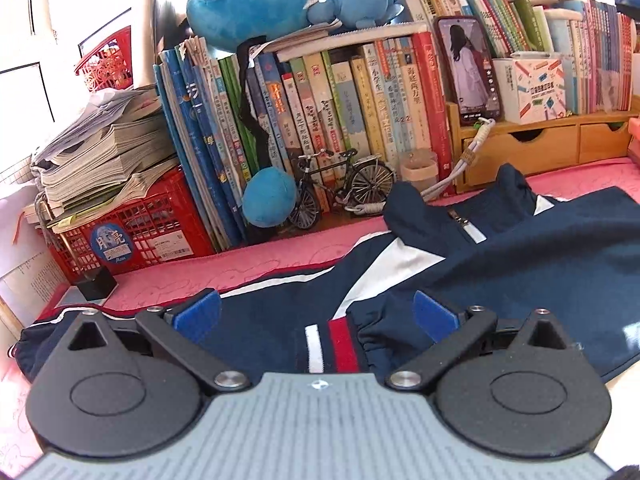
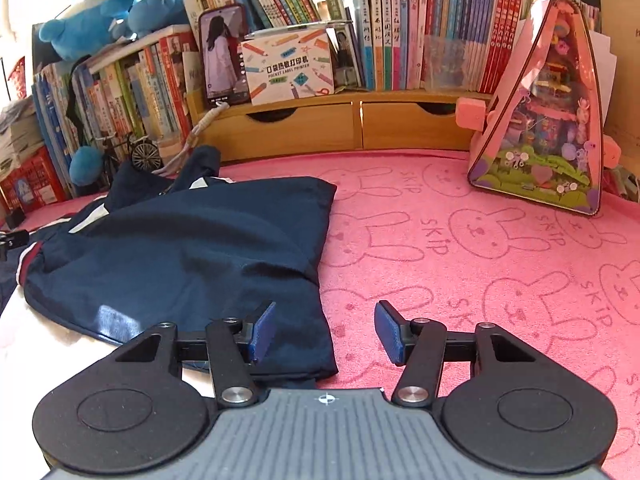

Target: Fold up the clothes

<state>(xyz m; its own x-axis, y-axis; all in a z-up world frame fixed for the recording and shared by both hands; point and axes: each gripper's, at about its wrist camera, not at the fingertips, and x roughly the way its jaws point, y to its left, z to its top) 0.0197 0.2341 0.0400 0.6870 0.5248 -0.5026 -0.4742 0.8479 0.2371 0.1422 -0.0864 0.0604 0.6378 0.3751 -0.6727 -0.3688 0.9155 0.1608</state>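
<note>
Jacket (image 2: 192,248) lies just left of the parted right gripper (image 2: 325,332).

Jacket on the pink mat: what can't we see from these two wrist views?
- Left wrist: jacket hem and near sleeve end hidden behind the left claw body.
- Right wrist: jacket's left part cut off by the frame edge; near corner hidden under the right claw.
- Book spines: too small to read.

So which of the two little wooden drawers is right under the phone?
The left drawer in the right claw's view. The phone leans just above its left end, while the right drawer sits under books only.
</note>
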